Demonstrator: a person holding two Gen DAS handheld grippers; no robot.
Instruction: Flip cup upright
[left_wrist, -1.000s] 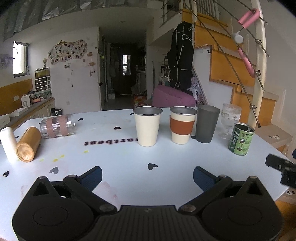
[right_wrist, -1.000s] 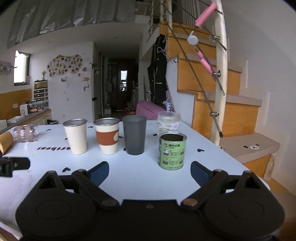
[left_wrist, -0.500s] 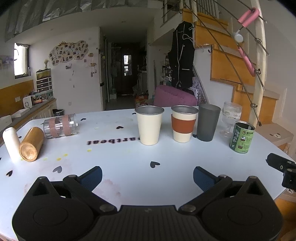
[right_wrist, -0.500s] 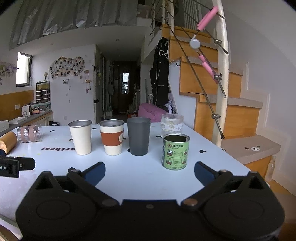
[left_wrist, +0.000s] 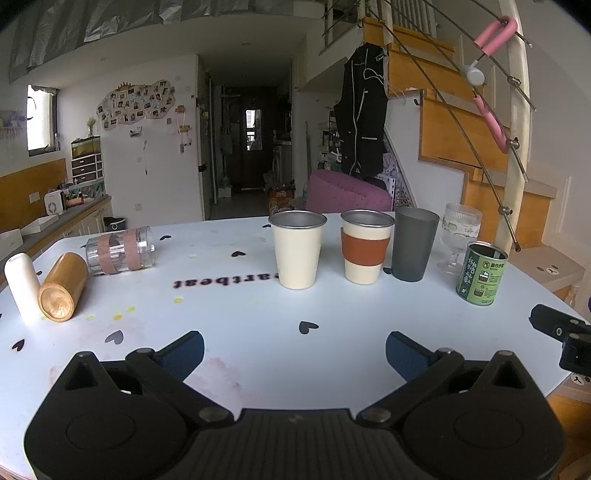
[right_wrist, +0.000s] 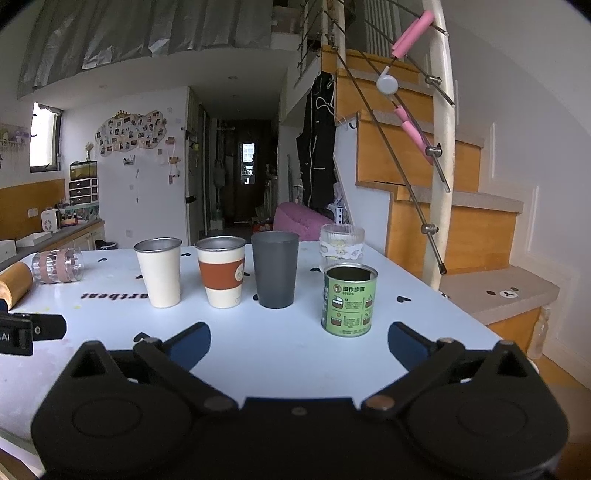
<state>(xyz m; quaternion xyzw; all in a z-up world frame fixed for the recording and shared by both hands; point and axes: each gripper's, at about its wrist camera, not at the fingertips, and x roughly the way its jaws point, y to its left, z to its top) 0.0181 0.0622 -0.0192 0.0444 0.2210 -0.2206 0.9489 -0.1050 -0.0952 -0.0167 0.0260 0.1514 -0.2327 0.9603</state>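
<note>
Both grippers hung over the near edge of the white table (left_wrist: 258, 314), nothing between their fingers. The left gripper (left_wrist: 294, 349) had its blue pads spread wide, and the right gripper (right_wrist: 298, 341) stood just as wide apart.

Three cups lay on their sides toward the table's left edge: a clear glass cup (left_wrist: 120, 250) with pinkish bands farther back, a wooden cup (left_wrist: 63, 286) with its flat end facing the near edge, and a white cup (left_wrist: 21, 285) touching the wooden one on its left, right at the edge. From the right wrist view only the glass cup (right_wrist: 57, 265) and part of the wooden cup (right_wrist: 14, 282) showed.

Along the far side stood an upright row: a cream metal cup (left_wrist: 297, 249), a cup with a rust-coloured sleeve (left_wrist: 366, 246), a grey tumbler (left_wrist: 414, 243) and a ribbed goblet (left_wrist: 459, 236). A green tin (right_wrist: 349, 300), open at the top, stood nearer the right edge, in front of the goblet.
</note>
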